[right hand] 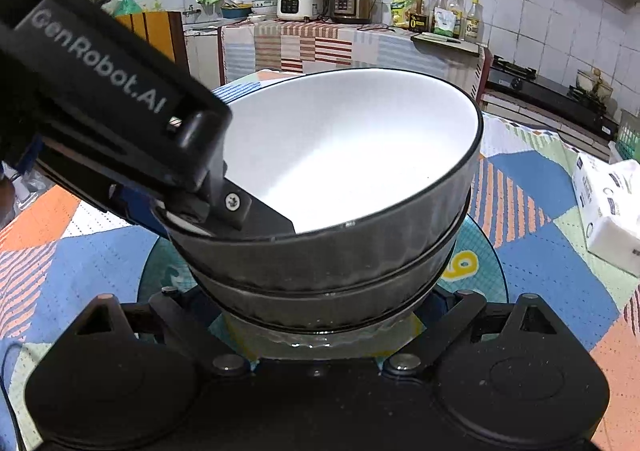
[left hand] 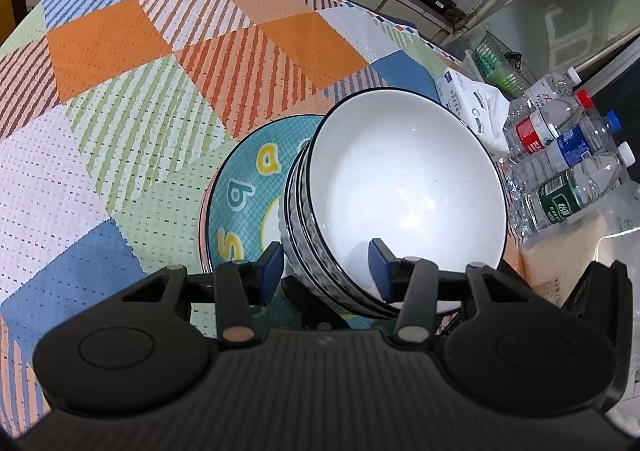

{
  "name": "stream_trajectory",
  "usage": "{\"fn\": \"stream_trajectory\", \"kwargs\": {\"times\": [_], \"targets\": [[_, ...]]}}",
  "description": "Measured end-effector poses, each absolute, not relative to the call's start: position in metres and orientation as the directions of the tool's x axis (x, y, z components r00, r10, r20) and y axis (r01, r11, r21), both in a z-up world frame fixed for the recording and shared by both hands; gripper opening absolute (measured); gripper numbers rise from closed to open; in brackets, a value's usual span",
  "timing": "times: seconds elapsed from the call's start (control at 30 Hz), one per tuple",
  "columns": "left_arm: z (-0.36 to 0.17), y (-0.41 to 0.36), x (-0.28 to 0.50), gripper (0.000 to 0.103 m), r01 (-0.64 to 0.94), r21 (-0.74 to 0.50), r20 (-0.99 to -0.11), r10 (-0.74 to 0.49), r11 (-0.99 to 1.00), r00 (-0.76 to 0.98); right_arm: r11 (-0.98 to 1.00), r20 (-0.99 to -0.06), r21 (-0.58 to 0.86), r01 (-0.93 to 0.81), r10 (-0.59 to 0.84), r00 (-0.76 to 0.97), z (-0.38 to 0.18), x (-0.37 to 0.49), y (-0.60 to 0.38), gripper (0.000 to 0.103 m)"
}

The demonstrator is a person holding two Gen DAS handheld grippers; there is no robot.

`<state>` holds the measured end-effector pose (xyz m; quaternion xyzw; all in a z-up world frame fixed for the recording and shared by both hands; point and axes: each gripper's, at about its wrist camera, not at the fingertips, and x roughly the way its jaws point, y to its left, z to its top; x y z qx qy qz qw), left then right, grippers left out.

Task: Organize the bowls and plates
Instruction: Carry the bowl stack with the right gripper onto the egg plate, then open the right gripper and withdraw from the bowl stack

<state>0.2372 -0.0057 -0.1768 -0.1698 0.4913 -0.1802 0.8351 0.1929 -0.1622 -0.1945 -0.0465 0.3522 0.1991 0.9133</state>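
Observation:
A stack of white bowls with dark patterned outsides (left hand: 404, 187) sits on a teal plate with yellow letters (left hand: 244, 187) on the patchwork tablecloth. My left gripper (left hand: 326, 263) straddles the near rim of the stack, one blue pad outside and one inside, with a wide gap: open. In the right wrist view the bowl stack (right hand: 344, 155) fills the middle on the teal plate (right hand: 476, 263). The left gripper's black finger (right hand: 240, 207) rests over the top bowl's left rim. My right gripper's fingertips are hidden behind and under the bowls.
Several plastic water bottles (left hand: 560, 155) and a white tissue pack (left hand: 476, 103) lie right of the bowls; the tissue pack (right hand: 612, 207) also shows in the right wrist view. A kitchen counter with cookers (right hand: 320, 3) stands behind the table.

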Motion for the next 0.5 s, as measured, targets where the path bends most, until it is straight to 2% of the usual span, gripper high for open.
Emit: {"fn": "stream_trajectory", "kwargs": {"times": [0.27, 0.5], "targets": [[-0.173, -0.013, 0.233, 0.048, 0.159, -0.399, -0.752, -0.421, 0.903, 0.508, 0.933, -0.69, 0.14, -0.33, 0.331, 0.644, -0.19, 0.19, -0.172, 0.096], [-0.147, -0.016, 0.208, 0.054, 0.189, -0.285, -0.731, -0.341, 0.94, 0.591, 0.953, -0.691, 0.159, -0.256, 0.293, 0.661, -0.18, 0.167, -0.183, 0.096]]}}
